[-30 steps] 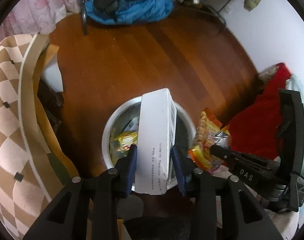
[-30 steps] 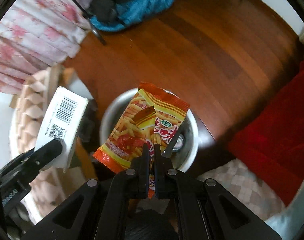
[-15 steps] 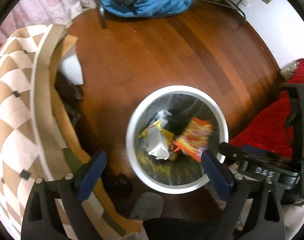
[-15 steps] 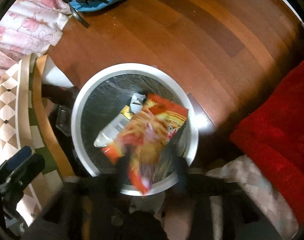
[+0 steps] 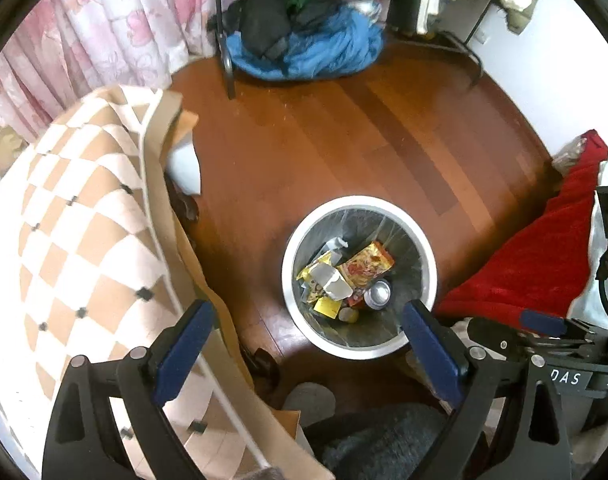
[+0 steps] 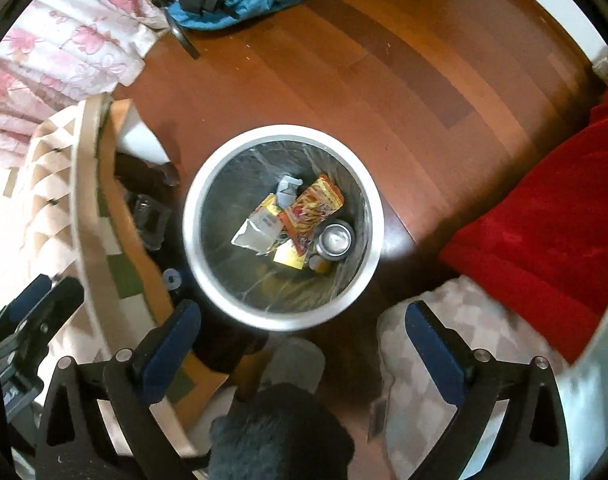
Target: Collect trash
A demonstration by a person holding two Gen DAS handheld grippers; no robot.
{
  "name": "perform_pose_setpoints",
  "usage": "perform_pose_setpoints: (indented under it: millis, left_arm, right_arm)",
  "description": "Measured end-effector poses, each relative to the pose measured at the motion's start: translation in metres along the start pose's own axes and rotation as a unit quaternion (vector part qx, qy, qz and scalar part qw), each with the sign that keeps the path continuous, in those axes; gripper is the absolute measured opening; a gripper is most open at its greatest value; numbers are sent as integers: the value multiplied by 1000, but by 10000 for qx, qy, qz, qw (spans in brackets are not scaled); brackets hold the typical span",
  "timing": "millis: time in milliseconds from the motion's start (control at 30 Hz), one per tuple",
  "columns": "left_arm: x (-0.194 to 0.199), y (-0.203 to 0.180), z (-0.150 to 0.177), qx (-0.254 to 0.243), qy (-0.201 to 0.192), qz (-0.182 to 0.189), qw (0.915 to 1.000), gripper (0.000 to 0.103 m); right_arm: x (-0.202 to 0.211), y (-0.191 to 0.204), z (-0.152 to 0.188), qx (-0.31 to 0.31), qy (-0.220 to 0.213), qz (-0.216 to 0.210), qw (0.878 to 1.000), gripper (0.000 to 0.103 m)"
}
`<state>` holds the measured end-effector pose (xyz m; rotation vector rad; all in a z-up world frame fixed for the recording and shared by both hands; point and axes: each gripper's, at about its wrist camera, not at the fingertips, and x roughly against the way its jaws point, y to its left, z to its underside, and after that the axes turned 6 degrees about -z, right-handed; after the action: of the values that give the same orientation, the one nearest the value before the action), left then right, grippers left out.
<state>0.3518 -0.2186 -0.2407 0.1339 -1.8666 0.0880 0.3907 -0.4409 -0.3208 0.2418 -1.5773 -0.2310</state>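
Note:
A round white-rimmed trash bin (image 5: 422, 248) with a clear liner stands on the wooden floor. It also shows in the right wrist view (image 6: 208, 184). Inside lie an orange chip bag (image 5: 366, 264) (image 6: 312, 208), a white box (image 5: 332, 282) (image 6: 254, 234), a metal can (image 5: 378, 293) (image 6: 336, 238) and yellow wrappers. My left gripper (image 5: 308, 344) is open and empty, above and in front of the bin. My right gripper (image 6: 302, 340) is open and empty, above the bin's near rim.
A checkered beige cloth (image 5: 76, 220) covers furniture at the left. A red blanket (image 5: 536, 256) (image 6: 544, 216) lies at the right. Blue and black clothes (image 5: 304, 48) are piled at the far side by pink curtains (image 5: 84, 40). A grey slipper (image 5: 310, 398) is below the bin.
Both grippers opened. The white box and the chip bag fell into the bin. Both grippers have risen away from the bin.

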Motion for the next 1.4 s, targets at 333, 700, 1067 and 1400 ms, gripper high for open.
perform_pose_setpoints:
  millis: [333,700,1067,1400]
  left_arm:
    - [111,12,23,-82,-745,163,9971,97]
    - [205,32,56,-108,-1219,615,9906,97]
    - [261,43,74,-167,-1421,1082,9838,97]
    - [276,47,83,-214,-1486,1229,9810,97]
  right_arm:
    - [105,34,50,259,-613,-399,9970,103]
    - [228,78,114,780,-1313,-942,9838,103]
    - [296,93,164,1023,-1596,-1302,9732,103]
    - [320,101,184,1131,-1610,-1366,9709,103]
